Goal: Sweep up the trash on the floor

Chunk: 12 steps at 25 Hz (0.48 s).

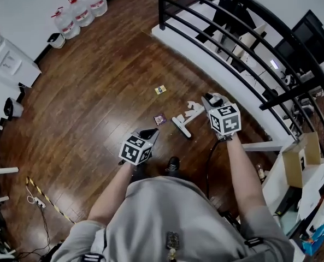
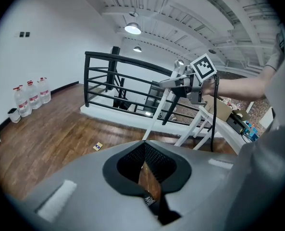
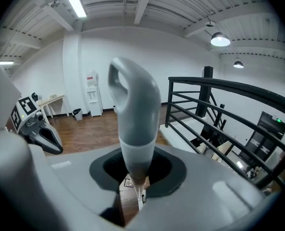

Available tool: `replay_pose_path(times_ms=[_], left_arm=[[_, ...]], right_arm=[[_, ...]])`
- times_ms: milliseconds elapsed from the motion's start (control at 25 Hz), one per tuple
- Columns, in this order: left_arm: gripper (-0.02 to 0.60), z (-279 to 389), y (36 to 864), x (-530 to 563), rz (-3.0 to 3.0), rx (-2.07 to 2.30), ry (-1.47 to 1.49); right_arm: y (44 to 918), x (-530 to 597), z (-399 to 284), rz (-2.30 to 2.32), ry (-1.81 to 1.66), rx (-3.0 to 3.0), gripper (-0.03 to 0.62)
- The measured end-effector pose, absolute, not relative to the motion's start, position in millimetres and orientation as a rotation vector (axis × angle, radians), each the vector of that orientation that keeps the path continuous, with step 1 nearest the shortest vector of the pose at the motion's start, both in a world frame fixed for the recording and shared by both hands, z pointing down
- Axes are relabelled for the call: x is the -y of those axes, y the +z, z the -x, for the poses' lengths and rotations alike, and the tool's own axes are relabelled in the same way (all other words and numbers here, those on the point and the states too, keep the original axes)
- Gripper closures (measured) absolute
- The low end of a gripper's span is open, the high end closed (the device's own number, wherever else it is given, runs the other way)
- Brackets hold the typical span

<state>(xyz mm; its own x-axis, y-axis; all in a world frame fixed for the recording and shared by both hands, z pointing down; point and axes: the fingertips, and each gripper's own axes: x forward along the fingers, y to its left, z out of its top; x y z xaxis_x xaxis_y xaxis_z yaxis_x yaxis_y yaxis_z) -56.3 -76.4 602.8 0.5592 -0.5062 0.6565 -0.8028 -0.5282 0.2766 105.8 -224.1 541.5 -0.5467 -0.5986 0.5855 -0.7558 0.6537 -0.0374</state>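
- where the head view looks down, the right gripper (image 1: 210, 100) clamps the top of a white plastic broom (image 1: 190, 116). the broom's head rests on the dark wooden floor (image 1: 96, 108), near the floor's edge under the black metal railing (image 1: 216, 42).
- a small purple wrapper (image 1: 160, 118) lies just beside the broom head, a crumpled white paper scrap (image 1: 193, 105) lies by the shaft, and a small yellow packet (image 1: 160, 89) lies further out toward the floor's middle.
- the left gripper (image 1: 149, 133) hovers above the floor near a black shoe (image 1: 174, 165).
- in the left gripper view, its black jaws are pressed together at the tips with nothing between them; the yellow packet lies on the floor ahead.
- in the right gripper view, the jaws pinch the broom's grey rounded handle grip (image 3: 135, 109), which stands up between them.
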Motion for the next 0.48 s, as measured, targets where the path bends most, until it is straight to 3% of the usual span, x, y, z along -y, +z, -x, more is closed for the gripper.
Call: replay_pose_path(times_ms=[480], left_arm=[[0.577,137.4,603.1,126.5,-2.343,0.849,0.669]], right_arm=[[485.7,233.8,-33.4,-1.202,0.395,2.270,0.531]])
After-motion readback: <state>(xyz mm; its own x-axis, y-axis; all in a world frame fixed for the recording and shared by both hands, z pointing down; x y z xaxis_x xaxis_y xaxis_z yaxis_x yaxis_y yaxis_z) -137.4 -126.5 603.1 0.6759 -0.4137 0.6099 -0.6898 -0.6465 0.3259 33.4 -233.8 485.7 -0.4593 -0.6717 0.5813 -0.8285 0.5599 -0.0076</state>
